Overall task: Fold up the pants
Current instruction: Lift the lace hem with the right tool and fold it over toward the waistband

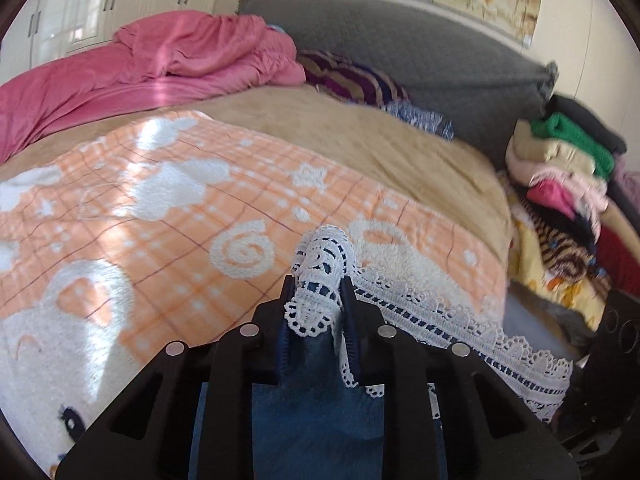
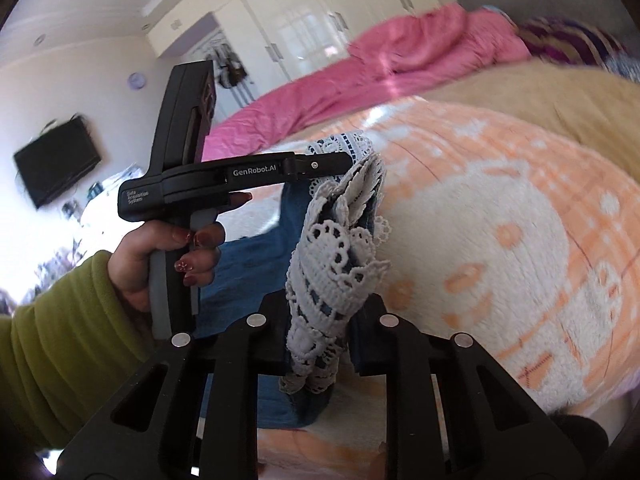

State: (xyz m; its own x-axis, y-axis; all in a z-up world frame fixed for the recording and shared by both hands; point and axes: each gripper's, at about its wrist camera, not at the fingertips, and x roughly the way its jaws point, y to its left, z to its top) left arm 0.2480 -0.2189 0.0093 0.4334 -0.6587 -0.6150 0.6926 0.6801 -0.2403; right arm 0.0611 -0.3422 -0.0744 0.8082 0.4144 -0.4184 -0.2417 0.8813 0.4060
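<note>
The pants are blue denim (image 1: 316, 412) with a white lace hem (image 1: 324, 268). My left gripper (image 1: 318, 300) is shut on the lace hem, with the denim hanging below it and the lace edge trailing right. My right gripper (image 2: 320, 320) is shut on another bunch of the lace hem (image 2: 336, 264) with denim (image 2: 248, 272) behind it. The left gripper (image 2: 340, 164) shows in the right wrist view, held by a hand, clamping the same lace edge above the bed. Both hold the hem lifted over the orange blanket (image 1: 168, 208).
The bed has an orange-and-white plaid blanket (image 2: 500, 208) over a tan cover (image 1: 360, 136). A pink duvet (image 1: 168, 56) lies at the far side. A grey headboard (image 1: 420, 48) and a pile of folded clothes (image 1: 560, 168) are at the right.
</note>
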